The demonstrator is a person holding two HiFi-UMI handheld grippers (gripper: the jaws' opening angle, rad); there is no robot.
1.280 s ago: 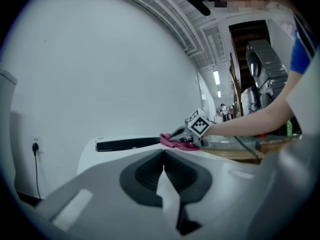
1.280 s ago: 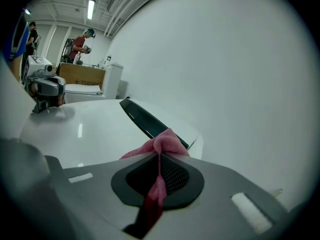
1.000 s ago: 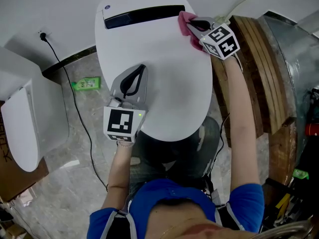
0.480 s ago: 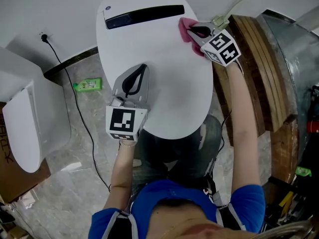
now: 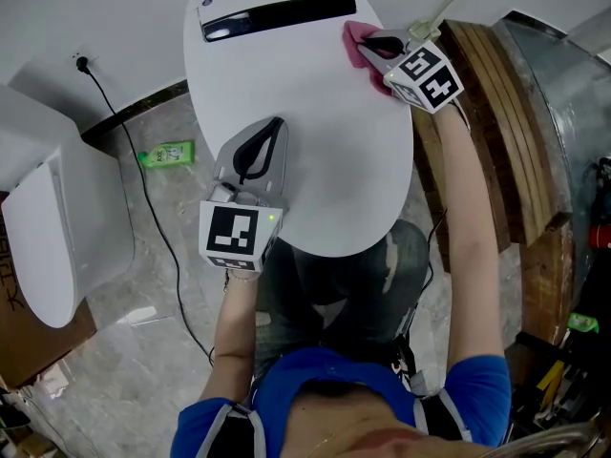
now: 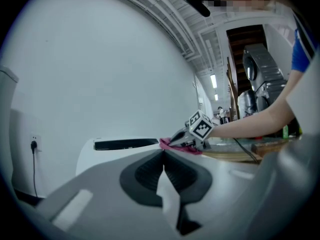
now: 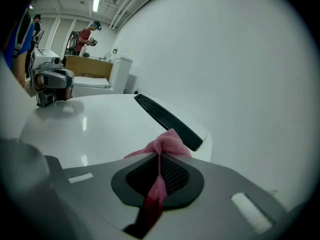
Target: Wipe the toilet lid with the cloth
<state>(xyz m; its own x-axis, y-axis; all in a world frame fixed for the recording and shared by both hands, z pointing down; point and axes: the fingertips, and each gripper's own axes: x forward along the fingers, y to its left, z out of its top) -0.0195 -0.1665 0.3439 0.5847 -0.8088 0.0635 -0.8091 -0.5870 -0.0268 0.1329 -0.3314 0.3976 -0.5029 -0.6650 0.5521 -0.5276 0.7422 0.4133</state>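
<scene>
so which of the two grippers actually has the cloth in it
The right gripper: its fingers are shut on the pink cloth at the far right edge of the toilet lid. The left gripper is shut too, but empty.

Left gripper (image 5: 275, 127) sits near centre, jaws together, nothing between them, elbow bent. Right gripper (image 5: 368, 53) far right, arm outstretched, jaws clamped on cloth (image 5: 355, 36).

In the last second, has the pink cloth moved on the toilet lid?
Yes, slightly: the cloth, pinched in the right gripper, has slid a little away from the black strip, toward the front of the toilet lid.
</scene>
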